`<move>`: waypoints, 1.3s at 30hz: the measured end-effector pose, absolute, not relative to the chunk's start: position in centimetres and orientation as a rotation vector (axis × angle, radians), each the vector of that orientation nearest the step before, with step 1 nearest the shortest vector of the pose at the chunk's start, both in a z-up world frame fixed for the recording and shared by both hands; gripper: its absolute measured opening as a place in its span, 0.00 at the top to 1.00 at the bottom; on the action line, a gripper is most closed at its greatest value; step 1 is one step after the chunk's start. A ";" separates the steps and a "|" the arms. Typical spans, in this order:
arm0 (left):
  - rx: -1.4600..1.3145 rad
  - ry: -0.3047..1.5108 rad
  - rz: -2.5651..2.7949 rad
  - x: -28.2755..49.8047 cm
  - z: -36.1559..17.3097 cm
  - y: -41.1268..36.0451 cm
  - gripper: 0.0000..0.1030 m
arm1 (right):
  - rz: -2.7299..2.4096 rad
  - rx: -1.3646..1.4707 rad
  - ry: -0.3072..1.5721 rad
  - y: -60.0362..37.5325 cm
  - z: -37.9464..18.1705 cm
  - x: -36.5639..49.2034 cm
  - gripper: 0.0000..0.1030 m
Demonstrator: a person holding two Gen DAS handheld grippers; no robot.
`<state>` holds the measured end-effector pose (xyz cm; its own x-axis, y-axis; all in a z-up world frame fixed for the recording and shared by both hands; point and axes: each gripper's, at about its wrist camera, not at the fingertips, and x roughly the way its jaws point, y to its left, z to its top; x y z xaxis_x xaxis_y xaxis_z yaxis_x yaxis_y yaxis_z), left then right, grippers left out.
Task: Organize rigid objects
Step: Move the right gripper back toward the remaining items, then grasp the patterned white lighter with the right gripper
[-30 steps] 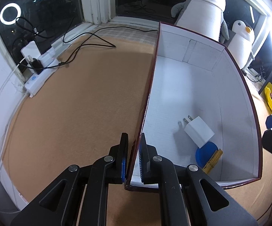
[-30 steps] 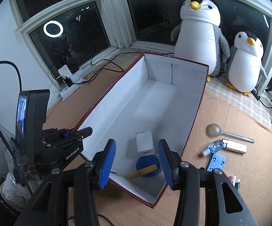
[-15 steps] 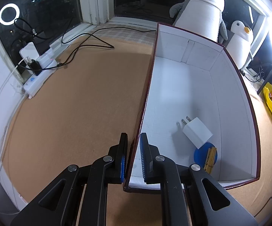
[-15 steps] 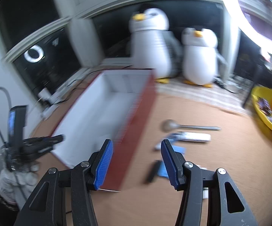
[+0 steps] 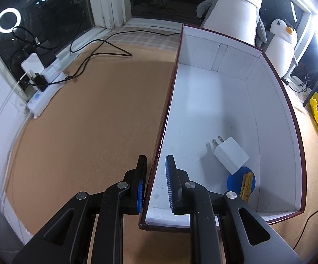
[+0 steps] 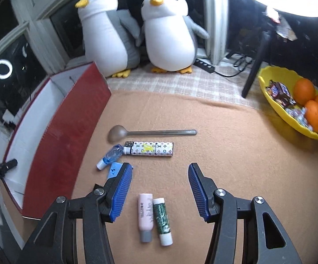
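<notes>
A red box with a white inside lies on the tan mat. In it are a white charger, a blue disc and a wooden clothespin. My left gripper straddles the box's left wall near the front corner; its jaws are opening, and the right pad stands clear of the wall. My right gripper hangs open over the mat, right of the box. Just below its fingertips lie a pink tube and a green tube, side by side.
Beyond the right gripper lie a patterned lighter, a long spoon, a small clear bottle and a blue card. A yellow bowl of oranges sits far right. Two plush penguins stand behind. A power strip and cables lie left.
My right gripper has swung from above the box to the loose items on the mat at its right. The left jaws have parted a little around the box wall.
</notes>
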<state>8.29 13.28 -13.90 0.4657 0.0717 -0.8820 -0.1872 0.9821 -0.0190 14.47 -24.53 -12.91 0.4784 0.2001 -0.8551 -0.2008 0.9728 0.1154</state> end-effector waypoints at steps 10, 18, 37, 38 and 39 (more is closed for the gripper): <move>-0.099 1.101 0.186 8.7 -14.0 13.0 0.85 | 0.410 -0.303 1.085 -20.3 -16.2 17.3 0.52; -0.109 1.118 0.205 9.1 -14.0 13.0 0.85 | 0.498 -0.413 1.127 -18.6 -18.9 20.2 0.52; -0.117 1.123 0.207 9.2 -14.1 13.1 0.85 | 0.570 -0.462 1.199 -17.2 -20.4 21.5 0.79; -0.117 1.122 0.207 9.2 -14.1 13.1 0.85 | 0.562 -0.460 1.198 -17.0 -20.4 21.3 0.80; -0.116 1.123 0.207 9.2 -14.1 13.0 0.85 | 0.555 -0.462 1.194 -17.0 -20.3 21.2 0.80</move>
